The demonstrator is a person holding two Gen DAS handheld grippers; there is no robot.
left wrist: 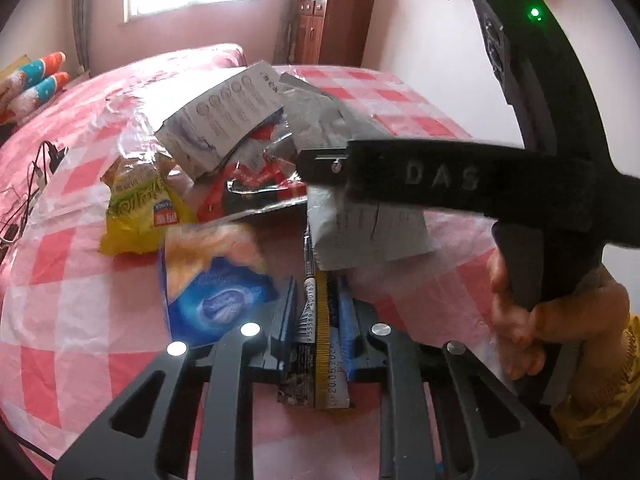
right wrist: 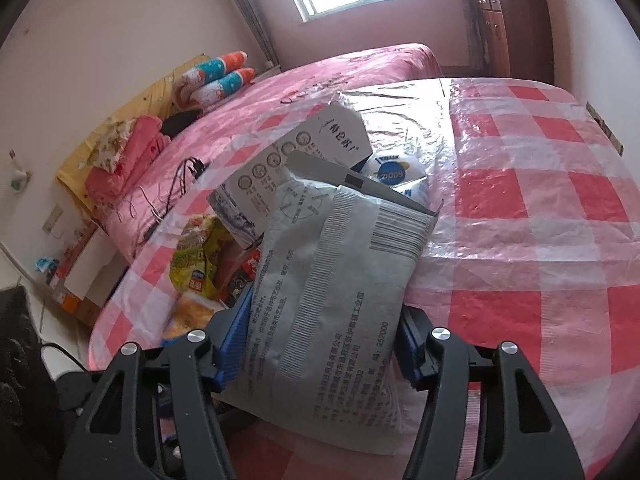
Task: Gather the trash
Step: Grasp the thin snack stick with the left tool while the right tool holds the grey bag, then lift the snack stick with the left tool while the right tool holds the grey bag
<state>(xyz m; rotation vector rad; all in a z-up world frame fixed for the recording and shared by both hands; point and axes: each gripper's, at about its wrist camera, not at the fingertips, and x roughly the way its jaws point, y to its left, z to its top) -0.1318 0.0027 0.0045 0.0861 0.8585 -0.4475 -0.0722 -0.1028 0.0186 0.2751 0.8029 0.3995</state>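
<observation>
My left gripper [left wrist: 316, 312] is shut on a thin wrapper [left wrist: 316, 344] with a barcode and a yellow stripe, held edge-on above the checked tablecloth [left wrist: 60, 280]. My right gripper [right wrist: 320, 332] is shut on a large grey printed bag [right wrist: 340, 280], which also shows in the left wrist view [left wrist: 360, 236] hanging under the right gripper's black body [left wrist: 460, 180]. A heap of trash lies beyond: a yellow snack bag [left wrist: 136, 208], a blue and orange packet [left wrist: 216, 284], a red foil wrapper [left wrist: 260, 176] and a grey carton [left wrist: 224, 120].
A silver foil sheet [right wrist: 400, 120] lies under the heap. A bed [right wrist: 320, 76] with pillows [right wrist: 216, 76] stands behind the table. Black cables [left wrist: 36, 172] lie at the table's left edge. A wooden cabinet [left wrist: 332, 20] stands at the back.
</observation>
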